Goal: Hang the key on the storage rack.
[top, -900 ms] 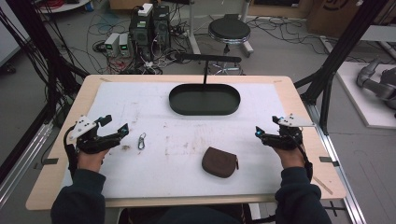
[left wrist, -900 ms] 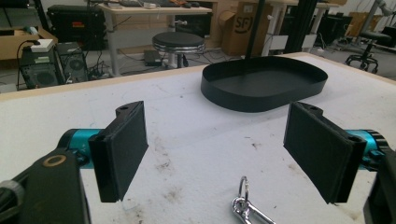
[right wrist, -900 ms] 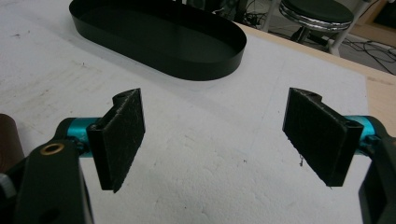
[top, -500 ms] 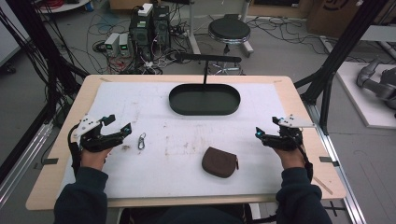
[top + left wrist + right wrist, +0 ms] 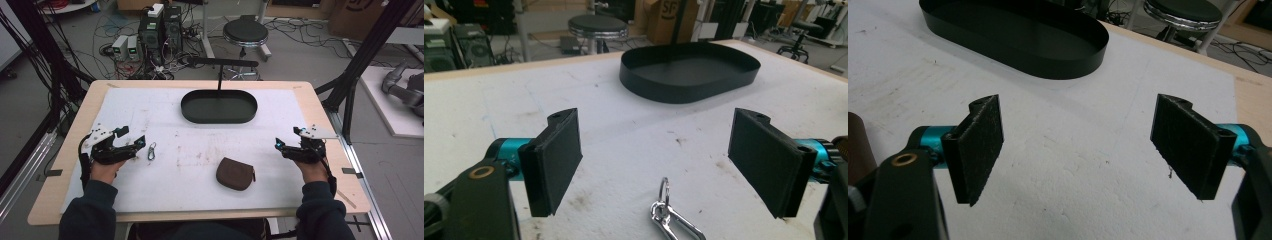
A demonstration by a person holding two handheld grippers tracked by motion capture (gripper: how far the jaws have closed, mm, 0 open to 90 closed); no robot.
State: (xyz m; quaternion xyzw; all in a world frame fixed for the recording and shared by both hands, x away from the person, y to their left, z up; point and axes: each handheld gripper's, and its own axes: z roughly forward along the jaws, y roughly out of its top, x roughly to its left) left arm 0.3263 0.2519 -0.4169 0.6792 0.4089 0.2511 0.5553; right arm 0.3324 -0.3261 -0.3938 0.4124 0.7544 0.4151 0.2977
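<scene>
My left gripper (image 5: 140, 143) rests at the left side of the white mat, jaws open and empty. A small metal key ring with a clip (image 5: 151, 150) lies just right of its jaws; in the left gripper view the clip (image 5: 668, 208) sits on the mat low between the open jaws (image 5: 656, 160). My right gripper (image 5: 278, 146) stands open at the right side of the mat, nothing between its pads (image 5: 1078, 150). A brown zip pouch (image 5: 235, 173) lies on the mat left of it; its edge (image 5: 857, 142) shows at the far left. A black oval tray (image 5: 219, 106) sits at the back centre.
The white mat (image 5: 200, 150) covers a wooden table (image 5: 320, 120). A black post rises behind the tray (image 5: 689, 70). A stool (image 5: 245, 33), computer boxes (image 5: 160, 25) and cables stand on the floor beyond the table's far edge.
</scene>
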